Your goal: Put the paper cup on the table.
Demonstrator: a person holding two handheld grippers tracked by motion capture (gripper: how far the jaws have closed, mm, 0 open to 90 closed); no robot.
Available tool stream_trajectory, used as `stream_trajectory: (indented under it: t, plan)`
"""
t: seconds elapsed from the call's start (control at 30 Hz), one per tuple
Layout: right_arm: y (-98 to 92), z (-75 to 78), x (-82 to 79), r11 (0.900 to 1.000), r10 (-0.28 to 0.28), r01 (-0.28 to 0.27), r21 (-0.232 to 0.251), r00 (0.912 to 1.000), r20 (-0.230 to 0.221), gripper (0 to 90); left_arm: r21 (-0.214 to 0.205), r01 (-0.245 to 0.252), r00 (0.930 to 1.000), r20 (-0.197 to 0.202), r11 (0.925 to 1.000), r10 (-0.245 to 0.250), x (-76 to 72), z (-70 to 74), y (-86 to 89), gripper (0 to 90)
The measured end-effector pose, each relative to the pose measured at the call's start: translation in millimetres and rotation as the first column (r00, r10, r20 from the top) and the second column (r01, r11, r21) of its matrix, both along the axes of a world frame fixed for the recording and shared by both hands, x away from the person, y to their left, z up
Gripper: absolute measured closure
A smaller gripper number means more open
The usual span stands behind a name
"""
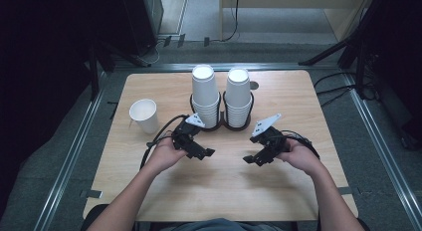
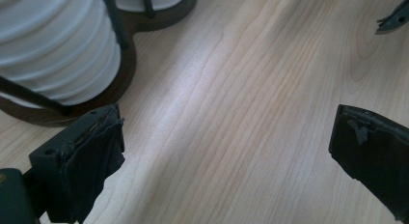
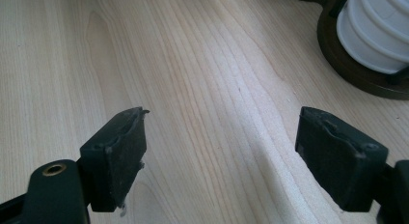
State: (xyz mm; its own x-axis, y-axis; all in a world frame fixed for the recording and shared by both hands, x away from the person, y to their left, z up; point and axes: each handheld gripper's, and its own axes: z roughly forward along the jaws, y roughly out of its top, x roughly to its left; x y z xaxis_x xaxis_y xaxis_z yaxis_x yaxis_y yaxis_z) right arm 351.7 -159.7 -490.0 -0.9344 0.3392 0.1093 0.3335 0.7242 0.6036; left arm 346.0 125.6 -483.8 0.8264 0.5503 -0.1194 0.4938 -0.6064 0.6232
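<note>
We hold each hand-held gripper, left (image 1: 205, 152) and right (image 1: 250, 159), spread and empty at frame centre. Risk: reaching up, we clip the cup stacks (image 1: 205, 96) (tall, light) and topple them off the desk (image 1: 219, 186).

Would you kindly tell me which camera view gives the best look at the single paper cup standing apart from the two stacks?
The high view: the single paper cup stands upright and whole, left of the stacked cups in their holder. The left gripper view and right gripper view look at the table and stack bottoms instead.
</note>
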Motion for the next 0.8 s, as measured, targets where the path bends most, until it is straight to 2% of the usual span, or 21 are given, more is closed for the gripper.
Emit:
stream_trajectory:
  t: [0.1, 0.2, 0.33, 0.8]
  plan:
    - [1.6, -1.6, -0.1, 0.9999, 0.012, -0.012, -0.005, 0.9999, 0.005, 18.6, 0.009, 0.011, 0.9999, -0.004, 0.9999, -0.011, -0.9, -2.0, -4.0, 0.0]
    - [2.4, -2.2, -0.2, 0.9999, 0.014, -0.014, -0.008, 0.9999, 0.005, 18.5, 0.019, 0.017, 0.9998, 0.009, 0.9997, -0.017, -2.3, -3.6, -8.3, 0.0]
    - [4.6, -3.4, -0.8, 0.9996, 0.024, -0.024, -0.013, 0.9997, 0.004, 18.5, 0.009, 0.022, 0.9996, 0.019, 0.9997, -0.022, -2.8, -3.7, -12.9, 0.0]
    - [6.1, -3.7, -2.2, 0.9992, 0.034, -0.033, -0.021, 0.9994, 0.011, 18.5, 0.025, 0.052, 0.9982, 0.03, 0.9983, -0.053, -4.8, -3.2, -18.3, 0.0]
